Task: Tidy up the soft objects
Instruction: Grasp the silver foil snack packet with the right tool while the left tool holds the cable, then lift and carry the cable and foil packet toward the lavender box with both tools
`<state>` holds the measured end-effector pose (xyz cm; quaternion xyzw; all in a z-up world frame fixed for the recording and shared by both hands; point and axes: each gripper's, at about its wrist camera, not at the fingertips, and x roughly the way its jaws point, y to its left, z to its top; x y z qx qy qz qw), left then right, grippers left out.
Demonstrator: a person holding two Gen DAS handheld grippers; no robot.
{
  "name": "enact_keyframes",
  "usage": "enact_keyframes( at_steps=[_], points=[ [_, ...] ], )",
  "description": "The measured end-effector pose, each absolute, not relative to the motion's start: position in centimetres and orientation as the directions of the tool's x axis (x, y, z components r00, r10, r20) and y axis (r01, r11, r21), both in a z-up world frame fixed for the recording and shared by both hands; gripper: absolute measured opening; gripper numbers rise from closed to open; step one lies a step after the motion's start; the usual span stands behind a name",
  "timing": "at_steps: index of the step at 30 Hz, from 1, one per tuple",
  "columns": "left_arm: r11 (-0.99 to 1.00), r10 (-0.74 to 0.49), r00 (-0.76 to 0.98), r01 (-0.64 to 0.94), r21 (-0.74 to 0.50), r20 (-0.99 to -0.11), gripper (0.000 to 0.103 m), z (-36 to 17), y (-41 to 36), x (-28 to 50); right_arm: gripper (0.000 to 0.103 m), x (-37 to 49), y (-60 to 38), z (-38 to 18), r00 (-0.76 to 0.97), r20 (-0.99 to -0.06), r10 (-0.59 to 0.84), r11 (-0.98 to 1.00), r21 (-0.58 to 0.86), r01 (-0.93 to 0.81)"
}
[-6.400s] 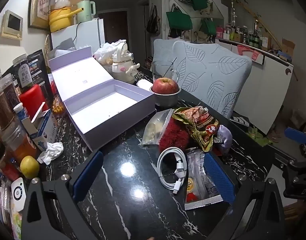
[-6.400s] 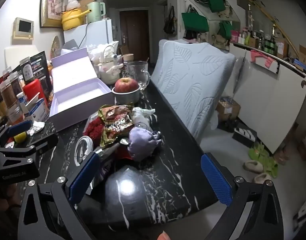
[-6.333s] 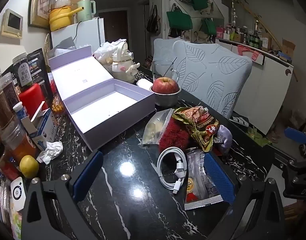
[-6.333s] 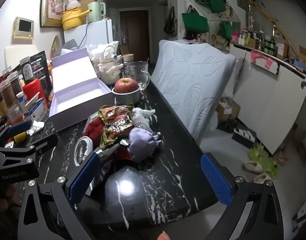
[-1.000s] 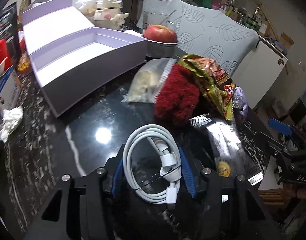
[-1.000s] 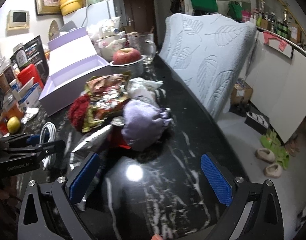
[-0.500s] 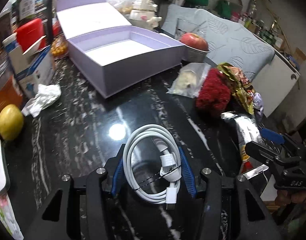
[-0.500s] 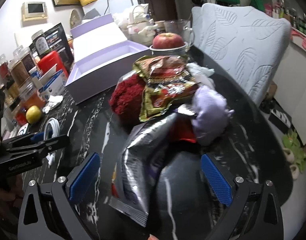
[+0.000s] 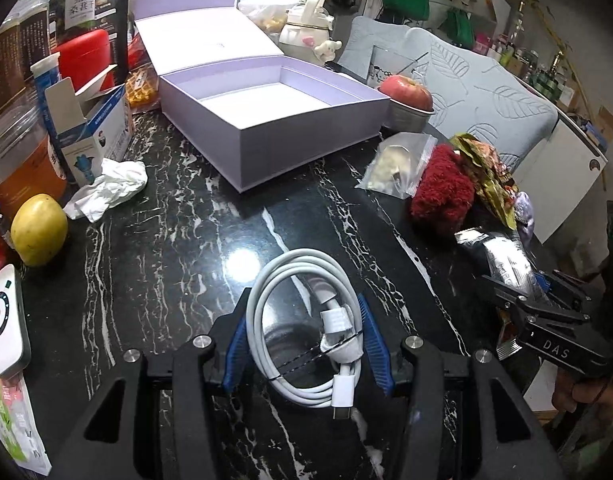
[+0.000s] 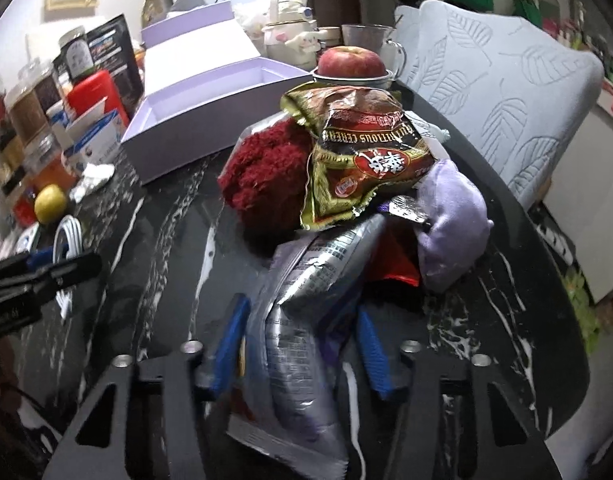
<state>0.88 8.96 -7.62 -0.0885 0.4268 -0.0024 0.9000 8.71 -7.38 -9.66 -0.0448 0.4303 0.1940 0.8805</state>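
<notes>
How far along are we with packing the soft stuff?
Done: nothing, the lavender box is empty. In hand: left tongs grip the white cable; right tongs have just closed on the silver packet. Left: red fuzzy item, cereal bag, purple pouch.

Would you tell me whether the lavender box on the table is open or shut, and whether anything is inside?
Open: the lavender box has its lid folded back, and the visible inside is bare white.
</notes>
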Motion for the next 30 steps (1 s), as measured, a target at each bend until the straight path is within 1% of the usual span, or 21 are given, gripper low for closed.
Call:
enact_keyframes(
  at_steps=[3, 6, 9, 17, 30],
  points=[
    [0.984, -0.092, 0.635, -0.059, -0.167, -0.767, 0.050, -7.5, 8.6, 0.7, 0.041, 8.4, -7.7, -9.6, 0.544, -0.778, 0.313, 0.915, 0.094, -0.393],
    [0.985, -0.094, 0.638, -0.052, -0.164, -0.764, 0.050, -7.3, 8.2, 0.5, 0.040, 8.1, -8.2, -9.5, 0.521, -0.773, 0.362, 0.900, 0.145, -0.410],
    [0.986, -0.093, 0.644, -0.047, -0.161, -0.760, 0.050, -7.1, 8.0, 0.0, 0.039, 7.6, -8.5, -9.4, 0.496, -0.765, 0.411, 0.882, 0.196, -0.427],
    [0.984, -0.086, 0.661, -0.060, -0.166, -0.745, 0.050, -6.3, 8.0, -1.7, 0.039, 5.4, -8.2, -8.6, 0.468, -0.734, 0.492, 0.838, 0.253, -0.484],
    [0.983, -0.030, 0.714, -0.106, -0.151, -0.699, 0.050, -2.8, 8.7, -4.5, 0.039, 2.4, -7.0, -5.9, 0.464, -0.670, 0.579, 0.777, 0.280, -0.564]
  ],
)
